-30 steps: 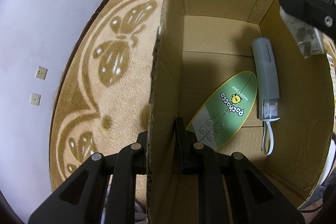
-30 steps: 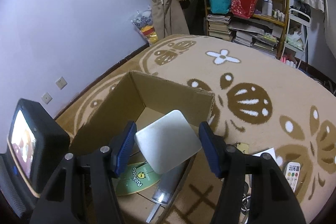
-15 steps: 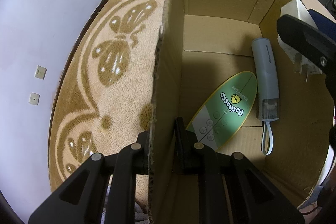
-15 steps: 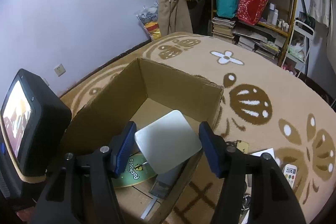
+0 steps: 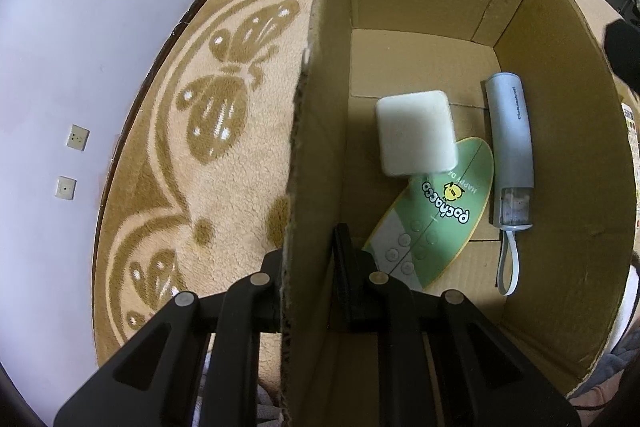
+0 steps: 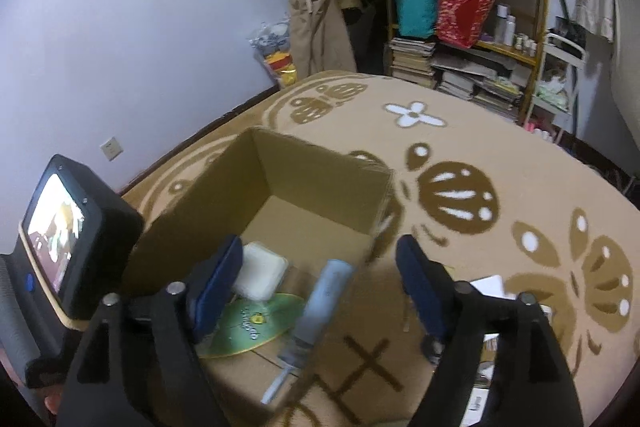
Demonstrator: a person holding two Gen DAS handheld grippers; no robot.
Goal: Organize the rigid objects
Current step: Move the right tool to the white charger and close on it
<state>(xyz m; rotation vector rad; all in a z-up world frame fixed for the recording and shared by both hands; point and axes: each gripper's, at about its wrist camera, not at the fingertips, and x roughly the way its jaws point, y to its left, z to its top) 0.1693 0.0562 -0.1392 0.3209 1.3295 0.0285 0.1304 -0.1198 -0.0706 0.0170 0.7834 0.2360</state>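
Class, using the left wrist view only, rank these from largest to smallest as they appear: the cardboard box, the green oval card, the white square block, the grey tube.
1. cardboard box
2. green oval card
3. white square block and grey tube: too close to rank.

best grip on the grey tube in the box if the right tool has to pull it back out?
Mid-body of the grey tube, from above, fingers across its narrow width. It lies flat on the cardboard box floor near one wall; the green card side leaves more finger room. Avoid the loop strap.
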